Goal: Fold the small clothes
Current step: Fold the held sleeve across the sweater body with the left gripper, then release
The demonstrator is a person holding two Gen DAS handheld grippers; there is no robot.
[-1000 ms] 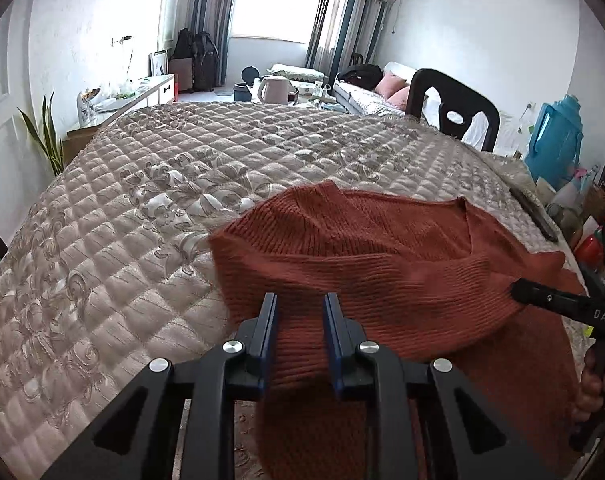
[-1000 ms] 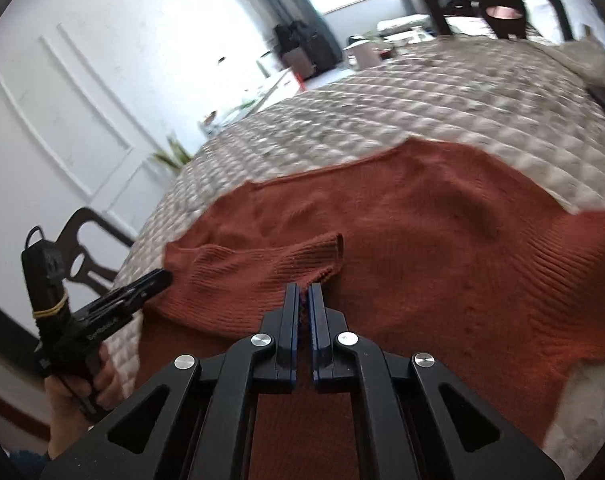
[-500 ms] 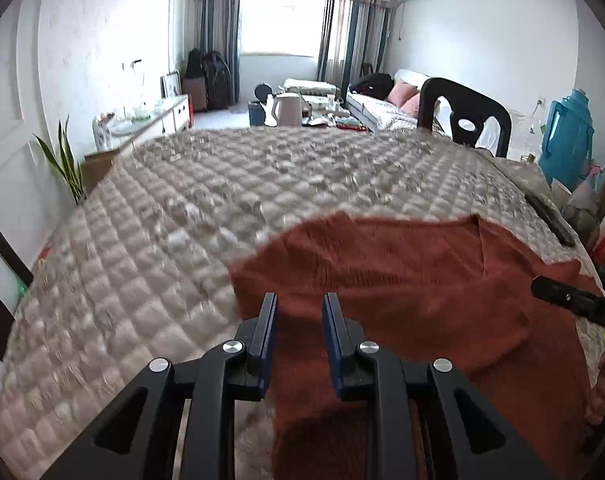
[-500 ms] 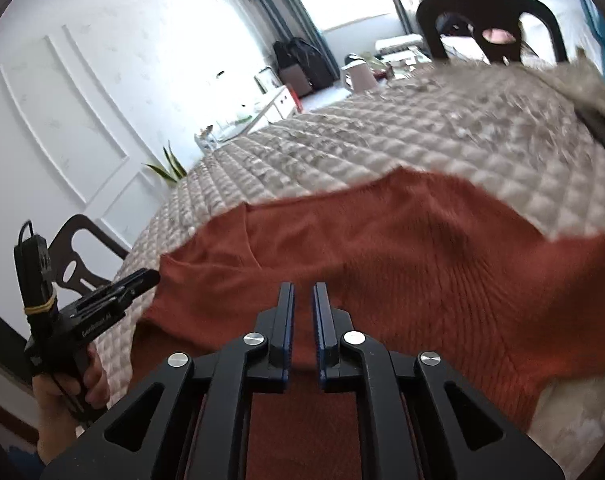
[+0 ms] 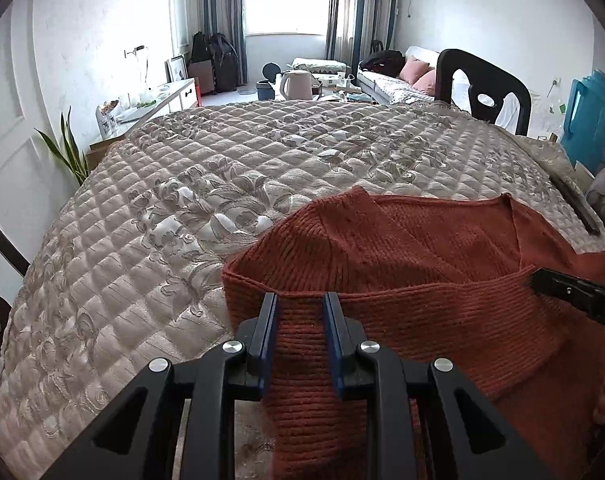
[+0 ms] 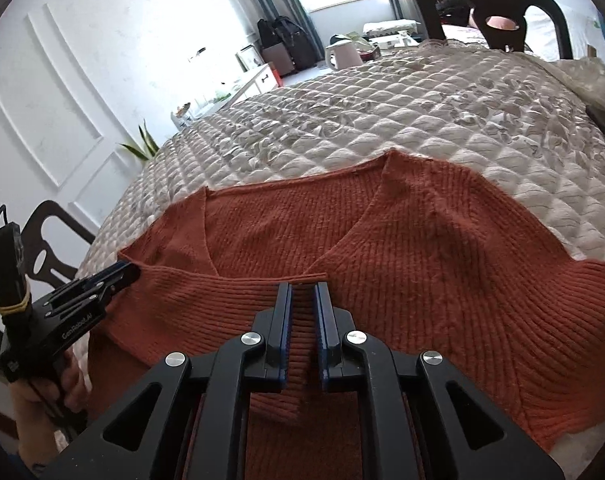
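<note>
A rust-red knit sweater (image 5: 422,248) (image 6: 442,260) lies on the quilted beige bedspread (image 5: 222,168), its V-neck toward the far side. The near edge is lifted and doubled over as a straight band stretched between both grippers. My left gripper (image 5: 300,300) is shut on the left end of that band, with ribbed knit bunched between its blue pads. My right gripper (image 6: 302,288) is shut on the right end, jaws narrow with knit between them. Each gripper shows in the other's view: the right gripper (image 5: 562,292) and the left gripper (image 6: 122,272).
The bedspread (image 6: 422,100) stretches far beyond the sweater. A black chair (image 5: 482,80) stands at the far right corner and another dark chair (image 6: 42,240) at the left side. A blue container (image 5: 586,120) sits right. A hand (image 6: 34,400) holds the left gripper.
The right jaws, shut a second ago, parted slightly and now have the sweater's edge between them. Both grippers shifted, and the lifted edge now runs straight between them over the sweater's body.
</note>
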